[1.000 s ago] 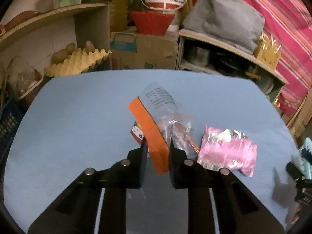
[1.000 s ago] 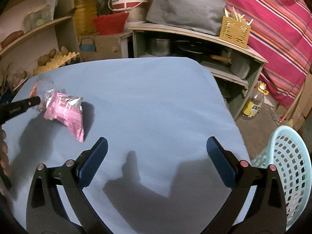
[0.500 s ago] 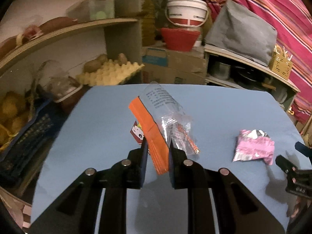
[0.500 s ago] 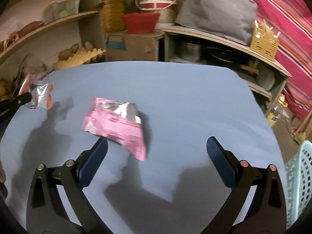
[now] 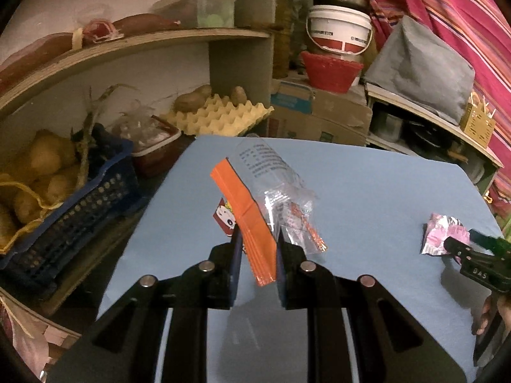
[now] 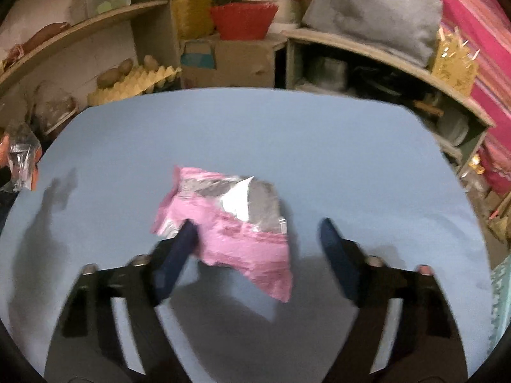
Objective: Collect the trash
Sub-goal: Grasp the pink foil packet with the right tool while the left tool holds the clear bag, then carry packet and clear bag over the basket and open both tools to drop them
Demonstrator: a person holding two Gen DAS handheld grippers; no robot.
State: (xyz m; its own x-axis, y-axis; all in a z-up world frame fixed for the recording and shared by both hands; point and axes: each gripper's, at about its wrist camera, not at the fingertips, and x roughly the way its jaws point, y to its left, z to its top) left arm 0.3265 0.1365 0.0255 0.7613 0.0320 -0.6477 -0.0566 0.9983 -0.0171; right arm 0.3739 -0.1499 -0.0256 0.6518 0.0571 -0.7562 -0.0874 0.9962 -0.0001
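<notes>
Cluttered shelves stand behind a bench (image 6: 287, 134) covered in blue. Since one second ago the left tool (image 5: 257, 239) has lifted and pulled to the left with its load: it stays clamped on an orange-and-clear wrapper (image 5: 255, 204), which now hangs in the air over the left side of the bench. In the same time the right tool (image 6: 255, 229) has come forward to the pink wrapper (image 6: 230, 223), which lies on the bench. Its jaws are wide apart; the left finger touches or overlaps the wrapper's left edge, and the right finger is beside it, not touching. I judge that one piece of trash is already secured and the second is about to be gripped.

A light blue basket (image 6: 501, 293) shows only at the right edge; what is inside I cannot tell. Beside the bench, a dark blue crate (image 5: 73, 198) holds potatoes, and an egg tray (image 5: 217, 115) carries two more.
</notes>
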